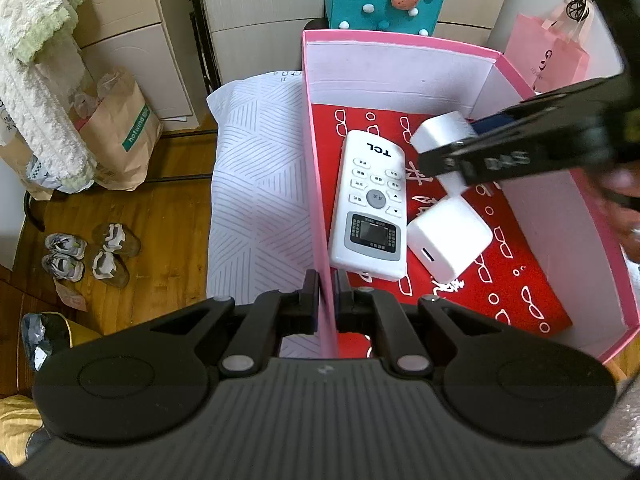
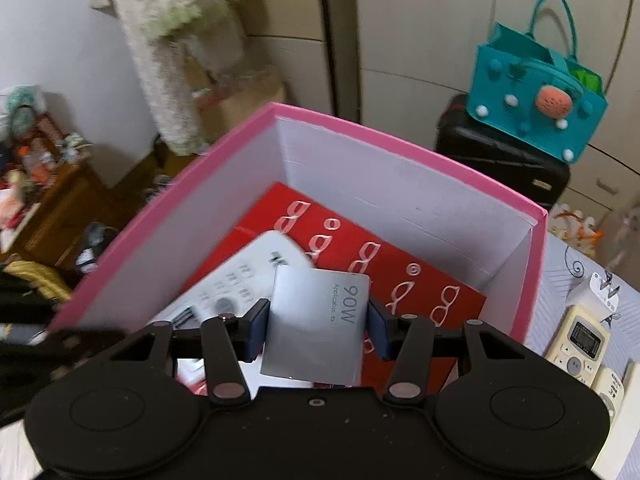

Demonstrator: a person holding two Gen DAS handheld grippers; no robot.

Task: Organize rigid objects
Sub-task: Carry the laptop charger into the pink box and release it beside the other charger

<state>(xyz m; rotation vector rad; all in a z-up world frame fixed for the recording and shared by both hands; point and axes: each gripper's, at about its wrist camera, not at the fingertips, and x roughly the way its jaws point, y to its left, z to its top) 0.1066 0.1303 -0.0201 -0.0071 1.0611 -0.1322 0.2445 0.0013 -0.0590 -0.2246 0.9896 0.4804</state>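
Observation:
A pink box (image 1: 400, 42) with white inner walls and a red patterned floor holds a white TCL remote (image 1: 370, 206) and a white charger (image 1: 448, 238). My left gripper (image 1: 326, 292) is shut on the box's left wall. My right gripper (image 2: 318, 326) is shut on a white 90W charger (image 2: 318, 324) and holds it over the box (image 2: 400, 136); in the left wrist view this charger (image 1: 440, 132) hangs above the box floor in the right gripper (image 1: 452, 152). The remote (image 2: 240, 280) lies below it.
The box rests on a patterned white cloth (image 1: 256, 184). Two more remotes (image 2: 576, 340) and a plug (image 2: 596, 292) lie on the cloth right of the box. A teal bag (image 2: 536, 108) sits on a black suitcase (image 2: 500, 160) behind. Shoes (image 1: 88, 256) and paper bags (image 1: 116, 136) are on the floor at left.

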